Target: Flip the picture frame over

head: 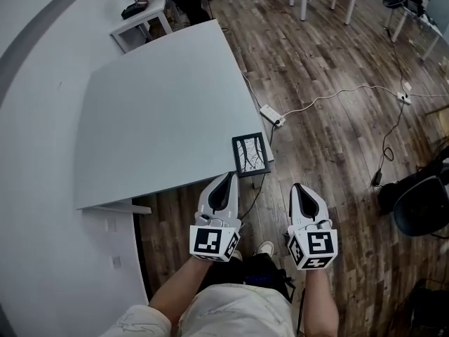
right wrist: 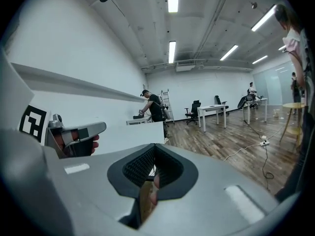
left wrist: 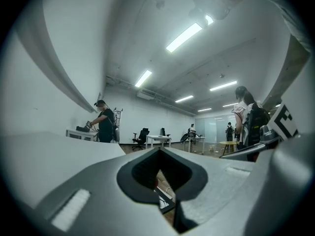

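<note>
Closed jaws; picture frame [left wrist: 165,200] beyond

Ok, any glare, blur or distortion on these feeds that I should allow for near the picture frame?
Head view: evenly lit and sharp, picture frame free of glare, though the fisheye bows the edges of the table. Left gripper view: dark vignetted corners, ceiling lights blown out, the frame only a sliver through the jaws. Right gripper view: same vignette, near jaws soft.

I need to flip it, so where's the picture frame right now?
In the head view, the picture frame lies flat at the near right corner of the grey table, just beyond the left gripper.
</note>
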Demonstrator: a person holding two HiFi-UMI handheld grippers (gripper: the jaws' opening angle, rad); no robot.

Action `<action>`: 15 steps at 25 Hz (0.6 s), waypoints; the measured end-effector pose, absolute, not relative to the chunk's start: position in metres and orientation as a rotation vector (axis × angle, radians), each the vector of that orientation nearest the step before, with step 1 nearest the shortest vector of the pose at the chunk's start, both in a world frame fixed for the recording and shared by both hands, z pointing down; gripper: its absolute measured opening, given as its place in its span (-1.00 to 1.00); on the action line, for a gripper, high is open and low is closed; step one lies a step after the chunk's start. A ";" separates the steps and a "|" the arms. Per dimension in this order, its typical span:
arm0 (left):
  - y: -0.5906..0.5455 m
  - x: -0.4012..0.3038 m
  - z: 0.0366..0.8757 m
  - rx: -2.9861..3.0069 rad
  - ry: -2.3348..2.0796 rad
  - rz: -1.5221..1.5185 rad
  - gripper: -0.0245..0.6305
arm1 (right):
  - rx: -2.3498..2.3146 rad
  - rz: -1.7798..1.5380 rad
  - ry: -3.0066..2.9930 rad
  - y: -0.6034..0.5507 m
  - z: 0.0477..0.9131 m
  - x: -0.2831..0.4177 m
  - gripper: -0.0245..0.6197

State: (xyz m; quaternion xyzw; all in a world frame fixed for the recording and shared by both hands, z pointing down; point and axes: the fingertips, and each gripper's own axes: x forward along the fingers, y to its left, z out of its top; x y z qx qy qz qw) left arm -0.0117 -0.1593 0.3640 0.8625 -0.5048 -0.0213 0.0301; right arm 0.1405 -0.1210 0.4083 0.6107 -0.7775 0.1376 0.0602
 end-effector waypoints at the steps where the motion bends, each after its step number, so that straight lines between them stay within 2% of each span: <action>1: -0.165 -0.012 0.366 2.652 -1.567 -0.069 -0.93 | 1.834 0.442 -2.357 -0.127 0.415 0.139 -0.85; 12: -0.210 -0.023 0.396 2.640 -1.546 -0.092 -0.93 | 1.809 1.357 -2.474 -0.166 0.505 0.118 -0.84; 15: -0.217 -0.027 0.407 2.629 -1.538 -0.091 -0.93 | 1.803 1.574 -2.477 -0.170 0.529 0.116 -0.76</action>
